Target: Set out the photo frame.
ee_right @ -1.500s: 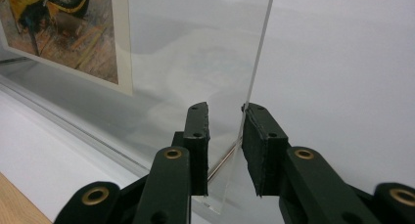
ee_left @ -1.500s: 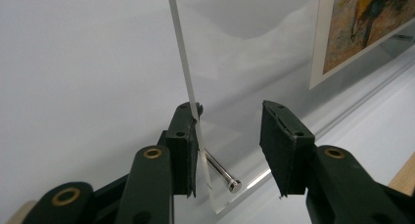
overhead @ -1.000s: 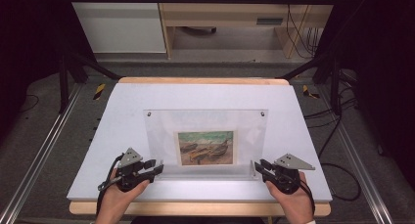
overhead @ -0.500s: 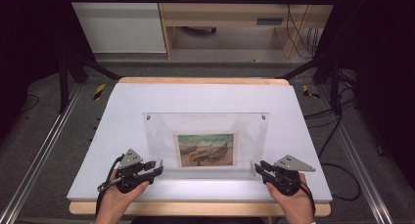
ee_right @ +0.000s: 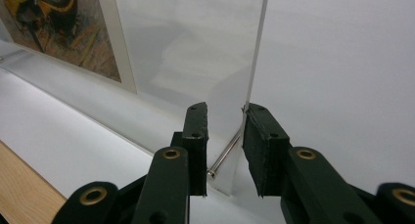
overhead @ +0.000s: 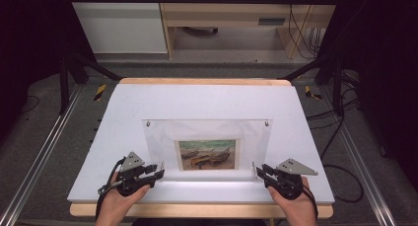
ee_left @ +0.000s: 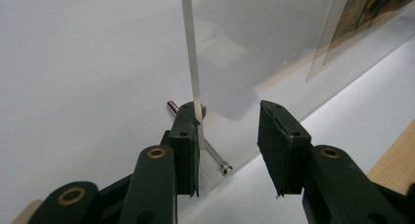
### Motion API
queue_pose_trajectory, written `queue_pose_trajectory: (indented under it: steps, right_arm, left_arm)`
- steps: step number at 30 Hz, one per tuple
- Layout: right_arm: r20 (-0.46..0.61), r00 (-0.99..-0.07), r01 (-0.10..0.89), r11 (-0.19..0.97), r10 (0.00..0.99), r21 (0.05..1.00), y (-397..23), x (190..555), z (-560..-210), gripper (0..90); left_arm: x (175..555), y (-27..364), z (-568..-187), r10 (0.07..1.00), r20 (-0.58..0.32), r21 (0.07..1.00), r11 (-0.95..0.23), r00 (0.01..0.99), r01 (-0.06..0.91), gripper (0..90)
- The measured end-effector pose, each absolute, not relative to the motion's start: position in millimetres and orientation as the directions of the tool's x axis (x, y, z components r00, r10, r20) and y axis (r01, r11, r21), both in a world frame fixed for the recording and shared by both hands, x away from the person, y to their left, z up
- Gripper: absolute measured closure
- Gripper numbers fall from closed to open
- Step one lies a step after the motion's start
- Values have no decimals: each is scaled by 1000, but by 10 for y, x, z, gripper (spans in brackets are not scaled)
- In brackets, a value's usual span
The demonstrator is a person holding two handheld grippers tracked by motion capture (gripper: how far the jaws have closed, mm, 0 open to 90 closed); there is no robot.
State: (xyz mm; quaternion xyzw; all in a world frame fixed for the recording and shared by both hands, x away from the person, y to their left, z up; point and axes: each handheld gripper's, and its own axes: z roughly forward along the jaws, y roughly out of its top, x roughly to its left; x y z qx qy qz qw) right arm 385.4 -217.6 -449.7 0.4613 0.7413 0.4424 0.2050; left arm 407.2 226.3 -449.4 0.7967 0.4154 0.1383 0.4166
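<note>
We've got the frame [overhead: 207, 149] standing near the front of the board [overhead: 305, 137], left gripper [ee_left: 227, 150] & right gripper [ee_right: 225, 148] both unclenched round its bottom corners, so squeeze evenly on the acrylic, clear of the pins.

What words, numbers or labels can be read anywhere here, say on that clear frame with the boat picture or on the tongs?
None can be read.
Picture in the clear frame: painted boats, no legible caption or signature.
Left tongs and right tongs: no markings visible.
Pale strip on the wooden furniture at the back: may be a label, too small to read.
</note>
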Motion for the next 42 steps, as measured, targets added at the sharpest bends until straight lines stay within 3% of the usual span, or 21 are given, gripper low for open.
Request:
queue_pose_trajectory:
  steps: [18, 21, 24, 27, 35, 42]
  right_arm:
    - [107, -492, 502, 181, 864, 845, -2170, 3839, -4509, 694]
    - [106, -497, 498, 183, 861, 848, -2161, 3841, -4511, 612]
    - [72, -473, 483, 190, 878, 855, -2142, 3843, -4503, 451]
    - [54, -467, 475, 198, 883, 858, -2147, 3858, -4494, 334]
    - [5, -464, 437, 224, 886, 871, -2161, 3809, -4468, 195]
    - [15, -432, 458, 205, 902, 865, -2249, 3772, -4460, 170]
  left_arm:
    - [4064, 2261, -4504, 775, -125, 782, -307, 619, 543, 590]
    - [4069, 2251, -4507, 780, -123, 782, -305, 614, 544, 496]
    - [4087, 2254, -4516, 786, -130, 782, -294, 604, 550, 345]
    - [4100, 2268, -4516, 786, -141, 783, -284, 602, 553, 258]
    - [4107, 2298, -4490, 775, -129, 791, -296, 619, 535, 184]
    - [4118, 2388, -4456, 747, -90, 791, -348, 659, 503, 97]
